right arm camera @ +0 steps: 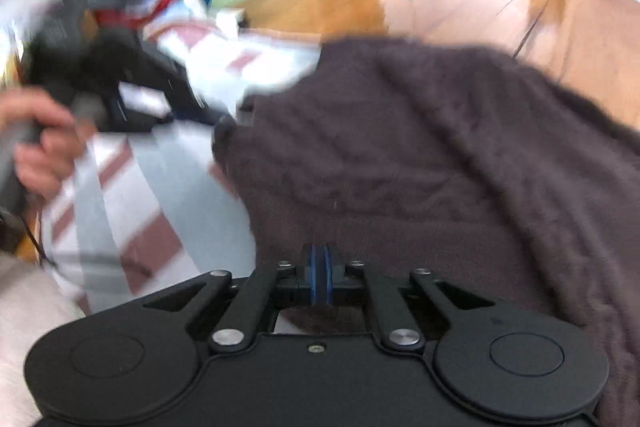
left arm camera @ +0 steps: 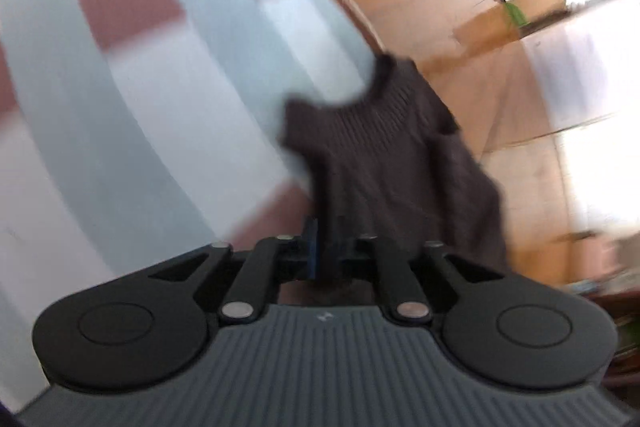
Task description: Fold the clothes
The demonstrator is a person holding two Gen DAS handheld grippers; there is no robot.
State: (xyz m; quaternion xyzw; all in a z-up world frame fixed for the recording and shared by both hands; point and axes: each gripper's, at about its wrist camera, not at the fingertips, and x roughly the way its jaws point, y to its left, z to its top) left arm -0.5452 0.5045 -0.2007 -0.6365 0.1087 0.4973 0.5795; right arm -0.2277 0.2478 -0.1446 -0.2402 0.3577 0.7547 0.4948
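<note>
Right wrist view: dark ribbed sweater [right arm camera: 420, 155] lies rumpled, blurred.

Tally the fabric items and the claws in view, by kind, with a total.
Dark brown knit sweater: 1
Striped cloth in white, grey-blue and red-brown: 1
Claws, the left claw and the right claw: 2
Total: 4

Striped cloth [left arm camera: 132, 75] motion-blurred; dark sweater [right arm camera: 420, 155] cut off at right edge.
</note>
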